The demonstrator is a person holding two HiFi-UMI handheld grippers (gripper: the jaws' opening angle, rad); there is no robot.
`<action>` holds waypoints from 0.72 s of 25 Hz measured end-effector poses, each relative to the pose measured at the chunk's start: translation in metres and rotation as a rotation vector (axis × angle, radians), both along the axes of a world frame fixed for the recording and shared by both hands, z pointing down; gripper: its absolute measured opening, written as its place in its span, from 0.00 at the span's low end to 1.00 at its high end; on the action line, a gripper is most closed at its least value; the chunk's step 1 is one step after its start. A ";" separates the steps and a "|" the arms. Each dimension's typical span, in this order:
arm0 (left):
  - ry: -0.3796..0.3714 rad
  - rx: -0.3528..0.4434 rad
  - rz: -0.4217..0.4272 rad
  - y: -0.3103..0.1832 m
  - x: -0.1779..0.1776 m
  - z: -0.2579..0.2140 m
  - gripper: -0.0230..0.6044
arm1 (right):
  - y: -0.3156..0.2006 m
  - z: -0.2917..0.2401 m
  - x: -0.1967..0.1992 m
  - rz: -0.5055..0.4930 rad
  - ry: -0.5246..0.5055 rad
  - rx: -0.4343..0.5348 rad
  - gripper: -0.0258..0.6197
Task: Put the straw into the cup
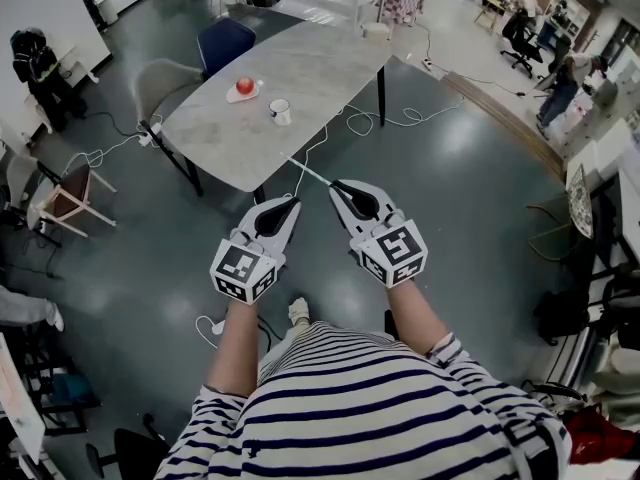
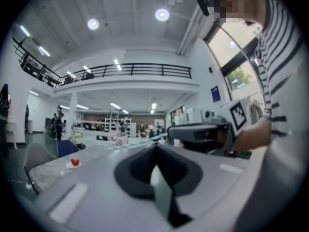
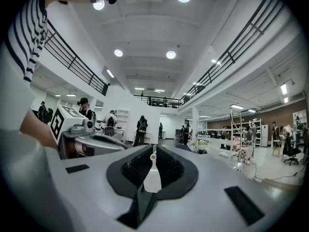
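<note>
– Where is the straw [image 1: 312,171]?
– Pinched in the right gripper [image 1: 340,188], tip by the table edge [image 1: 270,173]. The cup [image 1: 281,111] stands well ahead, bare tabletop between.
– The left gripper [image 1: 293,204]?
– Jaws pressed together, empty

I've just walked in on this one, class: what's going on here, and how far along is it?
A person in a striped shirt stands back from the table, a tool in each hand. The right tool is shut on the straw, which points toward the table. The left tool is shut and holds nothing. The cup stands on the table near a red object; the straw is not yet in it.
</note>
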State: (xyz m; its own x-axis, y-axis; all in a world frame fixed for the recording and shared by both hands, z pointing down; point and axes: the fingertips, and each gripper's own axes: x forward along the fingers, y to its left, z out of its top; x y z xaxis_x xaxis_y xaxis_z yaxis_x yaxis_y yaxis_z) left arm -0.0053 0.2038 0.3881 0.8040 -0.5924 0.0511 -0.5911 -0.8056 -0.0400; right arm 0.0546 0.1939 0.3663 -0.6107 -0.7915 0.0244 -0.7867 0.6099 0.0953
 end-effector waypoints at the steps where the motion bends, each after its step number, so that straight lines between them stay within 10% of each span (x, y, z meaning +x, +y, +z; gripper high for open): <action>1: 0.000 -0.002 0.001 -0.002 0.000 0.000 0.05 | -0.001 0.000 -0.001 -0.002 0.001 0.000 0.08; 18: 0.015 -0.022 0.037 -0.075 -0.016 0.008 0.05 | -0.071 0.007 -0.027 0.001 0.017 -0.022 0.08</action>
State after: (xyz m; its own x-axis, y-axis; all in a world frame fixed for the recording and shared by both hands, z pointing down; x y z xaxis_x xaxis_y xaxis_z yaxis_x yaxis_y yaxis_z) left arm -0.0208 0.1285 0.3959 0.8260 -0.5614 0.0511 -0.5615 -0.8274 -0.0135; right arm 0.0275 0.1228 0.3736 -0.6094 -0.7912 0.0519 -0.7856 0.6113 0.0954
